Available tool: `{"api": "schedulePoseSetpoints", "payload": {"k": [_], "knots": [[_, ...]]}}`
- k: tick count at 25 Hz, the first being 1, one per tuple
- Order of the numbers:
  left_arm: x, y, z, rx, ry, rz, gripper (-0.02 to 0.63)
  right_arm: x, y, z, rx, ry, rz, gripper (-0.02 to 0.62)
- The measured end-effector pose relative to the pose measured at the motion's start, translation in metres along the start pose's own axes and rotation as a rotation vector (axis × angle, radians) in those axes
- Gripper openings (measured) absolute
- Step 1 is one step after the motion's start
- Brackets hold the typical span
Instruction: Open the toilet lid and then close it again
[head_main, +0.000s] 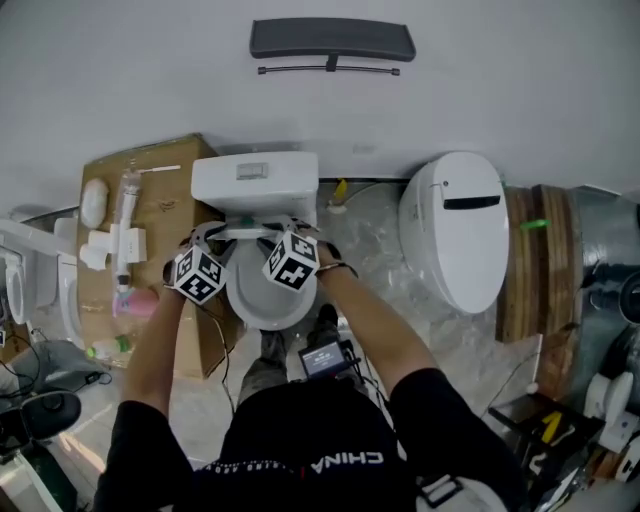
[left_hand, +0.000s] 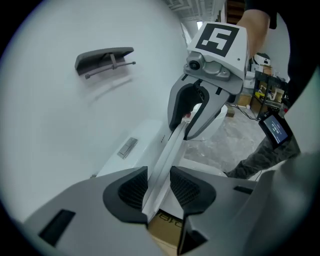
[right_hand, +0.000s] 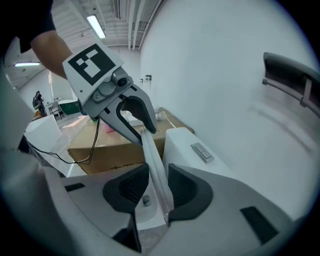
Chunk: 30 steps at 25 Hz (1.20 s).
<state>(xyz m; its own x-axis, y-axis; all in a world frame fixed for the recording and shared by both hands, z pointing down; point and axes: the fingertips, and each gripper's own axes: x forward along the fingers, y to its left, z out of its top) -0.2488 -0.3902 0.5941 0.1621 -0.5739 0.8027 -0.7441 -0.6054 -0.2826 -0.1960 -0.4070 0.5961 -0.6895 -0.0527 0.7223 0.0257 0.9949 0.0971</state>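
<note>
Both tools clenched: I hold the left gripper (left_hand: 159, 186) and right gripper (right_hand: 156, 186) on the thin white plastic toilet lid (head_main: 250, 233) (raised, near the white cistern (head_main: 255, 180)); a brown cardboard box (head_main: 165, 200) crowds the left and the floor lies open to the right.

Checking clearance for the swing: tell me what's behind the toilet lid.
Behind the lid stands the white cistern, with a flush button on top, against the white wall. Whatever lies low between lid and cistern is covered by the lid.
</note>
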Motion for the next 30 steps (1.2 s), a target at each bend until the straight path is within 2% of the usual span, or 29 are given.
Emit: {"api": "schedulePoseSetpoints", "payload": {"k": [5, 11, 16, 22, 30], "knots": [[-0.012, -0.043, -0.019, 0.016, 0.046, 0.037, 0.141, -0.006, 0.045, -0.017, -0.098, -0.008, -0.039, 0.124], [-0.022, -0.108, -0.054, 0.049, 0.077, 0.031, 0.144, -0.006, 0.111, -0.049, -0.141, 0.052, -0.042, 0.124], [-0.024, -0.15, -0.076, 0.066, 0.047, 0.044, 0.149, -0.001, 0.152, -0.075, -0.147, 0.104, -0.084, 0.126], [-0.021, -0.187, -0.103, 0.077, -0.027, 0.098, 0.153, 0.011, 0.188, -0.098, -0.134, 0.112, -0.213, 0.135], [-0.002, -0.236, -0.14, 0.076, -0.056, 0.129, 0.161, 0.035, 0.232, -0.14, -0.159, 0.182, -0.26, 0.142]]}}
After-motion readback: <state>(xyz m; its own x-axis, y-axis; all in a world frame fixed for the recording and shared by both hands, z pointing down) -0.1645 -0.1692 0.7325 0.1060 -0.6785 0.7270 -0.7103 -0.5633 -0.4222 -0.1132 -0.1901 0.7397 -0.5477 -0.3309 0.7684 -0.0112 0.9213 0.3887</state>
